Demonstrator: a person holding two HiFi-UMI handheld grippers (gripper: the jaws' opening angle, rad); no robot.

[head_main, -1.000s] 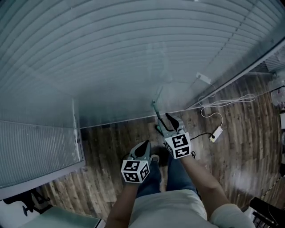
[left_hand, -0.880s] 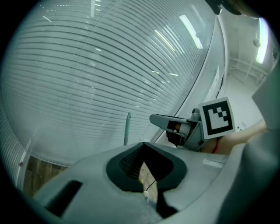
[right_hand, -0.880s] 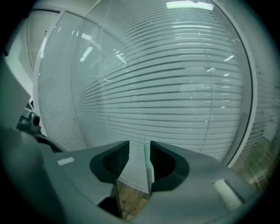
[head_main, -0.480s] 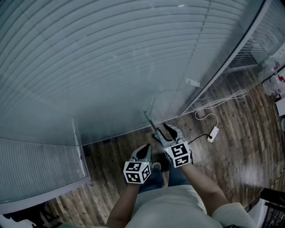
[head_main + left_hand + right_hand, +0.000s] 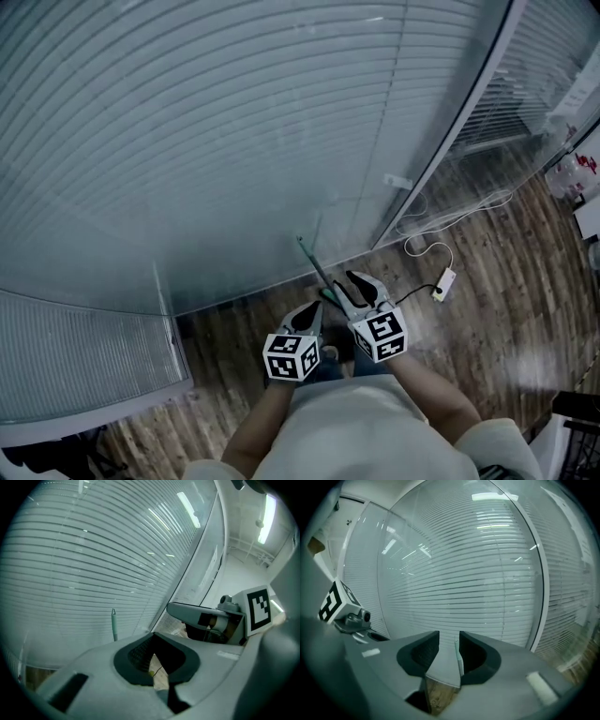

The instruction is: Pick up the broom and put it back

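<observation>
The broom shows as a thin green handle [image 5: 312, 262] standing upright against the slatted glass wall. Its lower end is hidden behind my grippers. My right gripper [image 5: 364, 284] is just right of the handle and points at the wall. Its jaws have just been closing a little and still stand apart. In the right gripper view the pale handle [image 5: 458, 660] shows in the gap, near the right pad, and nothing presses on it. My left gripper [image 5: 307, 317] hangs lower left with its tips together and empty. The left gripper view has the handle's tip [image 5: 114, 625] left of the right gripper [image 5: 206, 618].
A glass wall with horizontal blinds [image 5: 234, 141] fills the front, with a pale frame post [image 5: 441, 141] on the right. On the wood floor to the right lie a white power strip [image 5: 441, 281] and a looped white cable [image 5: 450, 211]. A lower blind panel [image 5: 84, 347] stands at the left.
Both grippers have risen a little and the head view has tilted up the wall. The handle keeps its place beside the right gripper. The left gripper stays shut.
</observation>
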